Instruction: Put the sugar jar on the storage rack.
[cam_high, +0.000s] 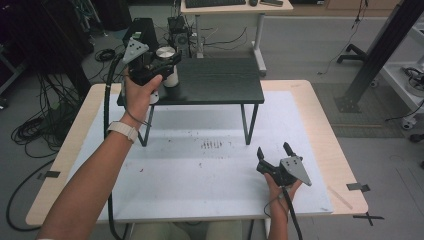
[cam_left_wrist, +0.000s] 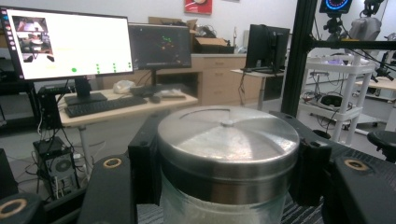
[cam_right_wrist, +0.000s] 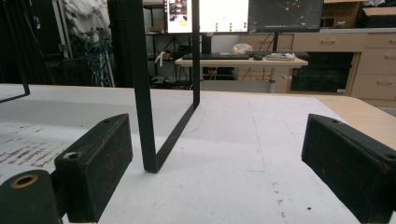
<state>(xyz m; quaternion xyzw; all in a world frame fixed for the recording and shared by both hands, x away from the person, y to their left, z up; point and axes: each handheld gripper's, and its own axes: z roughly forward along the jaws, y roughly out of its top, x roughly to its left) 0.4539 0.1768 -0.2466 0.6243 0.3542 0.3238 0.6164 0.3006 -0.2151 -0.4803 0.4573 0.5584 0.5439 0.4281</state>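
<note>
Left tool (cam_high: 159, 67) pinches the upright jar (cam_left_wrist: 228, 158) at the shelf's (cam_high: 220, 82) far-left corner; right tool (cam_high: 274, 152) spread, idle near-right on the counter (cam_high: 200, 175).

i see a jar (cam_high: 167, 67) standing straight up on the left back corner of a little black shelf (cam_high: 220, 85). the jar has a round, shiny silver lid (cam_left_wrist: 228, 137) that is on and looks flat, with a tiny bump in the middle. under the lid the jar's wall (cam_left_wrist: 219, 212) is pale and cloudy, like frosted glass. i can't tell what is inside. black pads (cam_left_wrist: 145, 165) press on the jar from both sides, right by the lid.
</note>
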